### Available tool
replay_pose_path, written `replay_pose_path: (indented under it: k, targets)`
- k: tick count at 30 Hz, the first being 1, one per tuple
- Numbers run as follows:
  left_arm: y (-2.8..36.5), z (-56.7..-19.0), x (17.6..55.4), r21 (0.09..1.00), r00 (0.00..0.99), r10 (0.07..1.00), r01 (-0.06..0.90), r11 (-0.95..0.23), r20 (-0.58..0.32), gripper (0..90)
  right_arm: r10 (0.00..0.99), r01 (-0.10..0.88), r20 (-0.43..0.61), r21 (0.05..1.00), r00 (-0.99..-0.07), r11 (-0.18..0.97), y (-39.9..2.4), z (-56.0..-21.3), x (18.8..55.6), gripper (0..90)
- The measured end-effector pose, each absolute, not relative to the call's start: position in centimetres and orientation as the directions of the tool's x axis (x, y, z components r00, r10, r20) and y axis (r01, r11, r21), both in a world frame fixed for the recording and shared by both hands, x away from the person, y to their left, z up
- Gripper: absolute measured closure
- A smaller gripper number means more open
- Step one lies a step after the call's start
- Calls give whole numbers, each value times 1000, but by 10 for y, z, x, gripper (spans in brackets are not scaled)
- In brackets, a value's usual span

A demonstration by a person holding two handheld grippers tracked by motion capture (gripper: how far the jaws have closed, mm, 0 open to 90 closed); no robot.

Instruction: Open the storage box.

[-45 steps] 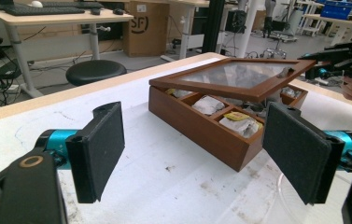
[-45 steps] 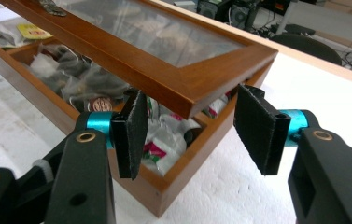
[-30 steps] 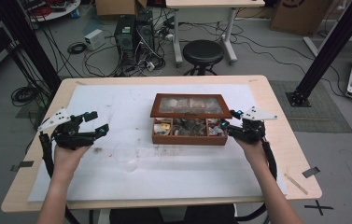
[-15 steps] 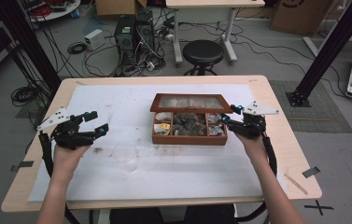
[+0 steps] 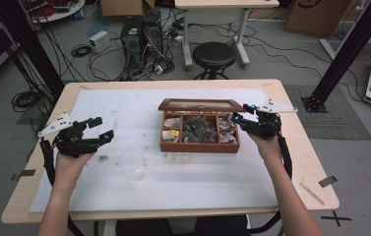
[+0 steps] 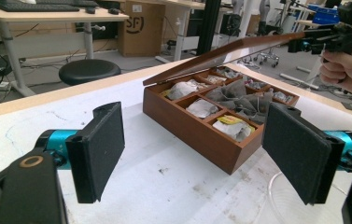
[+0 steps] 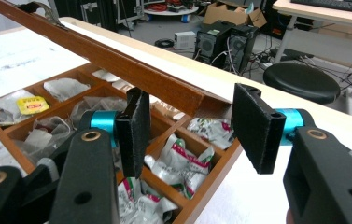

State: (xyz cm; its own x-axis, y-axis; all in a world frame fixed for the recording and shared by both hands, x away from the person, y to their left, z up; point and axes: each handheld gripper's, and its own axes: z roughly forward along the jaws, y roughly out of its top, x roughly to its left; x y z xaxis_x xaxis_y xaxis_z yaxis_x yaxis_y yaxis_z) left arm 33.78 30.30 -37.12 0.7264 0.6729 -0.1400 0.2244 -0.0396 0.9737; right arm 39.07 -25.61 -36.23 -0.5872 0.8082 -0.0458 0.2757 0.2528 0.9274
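A wooden table [image 5: 298, 147] carries a large white sheet [image 5: 124, 113] smudged with dark marks, and on that sheet, right of centre, stands a brown wooden compartment box [image 5: 200, 142]. Its hinged lid [image 5: 200, 103] is raised partway: the left gripper view shows it slanting up from the box's far edge, and the right gripper view shows the lid's wooden edge [image 7: 117, 60] running across above the compartments. The compartments hold tea-bag sachets: a yellow-labelled packet [image 5: 173, 132] in a left cell, grey crumpled ones [image 5: 198, 129] in the middle, green-and-red printed white ones [image 7: 178, 151] on the right.

The right gripper [image 5: 239, 120] is at the box's right end, beside the raised lid's corner. Its jaws stand part-open, nothing pressed between the pads; the lid's corner lies just ahead of the gap, and whether a pad touches it cannot be told. In the left gripper view that gripper [image 6: 304, 44] sits at the lid's raised tip.

The left gripper [image 5: 102, 130] is held over the sheet well left of the box, jaws wide apart and empty, aimed toward the box.

A clear round lid or dish [image 5: 132, 160] lies on the sheet between the left gripper and the box.
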Motion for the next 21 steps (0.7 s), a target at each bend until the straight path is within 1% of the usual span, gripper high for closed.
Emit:
replay_pose_path:
  k: [14, 21]
  targets:
    - [303, -369, 338, 973, 734, 665, 224, -45, -139, 212, 798, 277, -14, 934, -603, 225, -259, -346, 409, 491]
    - [301, -368, 339, 973, 741, 658, 224, -50, -136, 212, 790, 270, -24, 933, -613, 238, -260, -337, 419, 494]
